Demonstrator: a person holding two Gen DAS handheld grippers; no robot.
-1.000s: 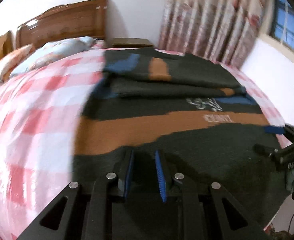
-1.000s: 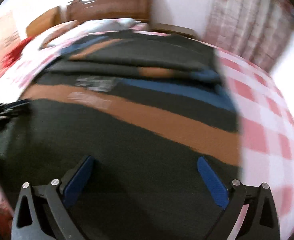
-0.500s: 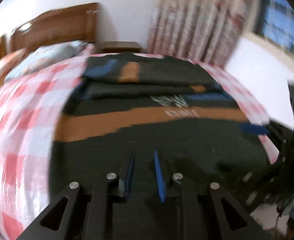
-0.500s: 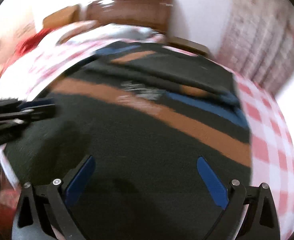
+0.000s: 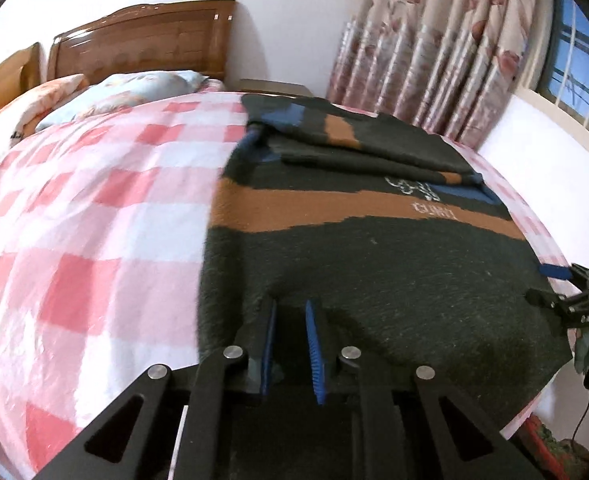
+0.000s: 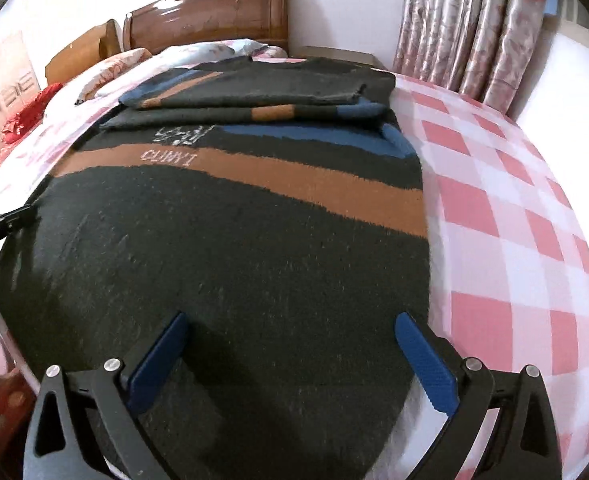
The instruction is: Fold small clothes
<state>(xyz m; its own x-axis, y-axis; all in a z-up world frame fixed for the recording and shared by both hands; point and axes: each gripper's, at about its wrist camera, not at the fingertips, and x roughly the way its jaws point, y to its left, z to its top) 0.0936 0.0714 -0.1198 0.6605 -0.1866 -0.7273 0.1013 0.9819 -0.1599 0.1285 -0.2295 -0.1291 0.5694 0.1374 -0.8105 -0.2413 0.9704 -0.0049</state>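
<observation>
Our dark sweater (image 6: 230, 248) with orange and blue stripes lies flat on the bed (image 6: 514, 216), sleeves folded across its far end. Our left hand-held gripper (image 5: 290, 312) sits at the near hem, fingers nearly together with a narrow gap. Our right hand-held gripper (image 6: 290, 332) hovers over the hem, fingers wide apart.

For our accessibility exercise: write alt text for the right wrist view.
A dark sweater with orange and blue stripes lies flat on a pink checked bedspread, sleeves folded across its far end. The open right claw hovers over its near hem.
</observation>
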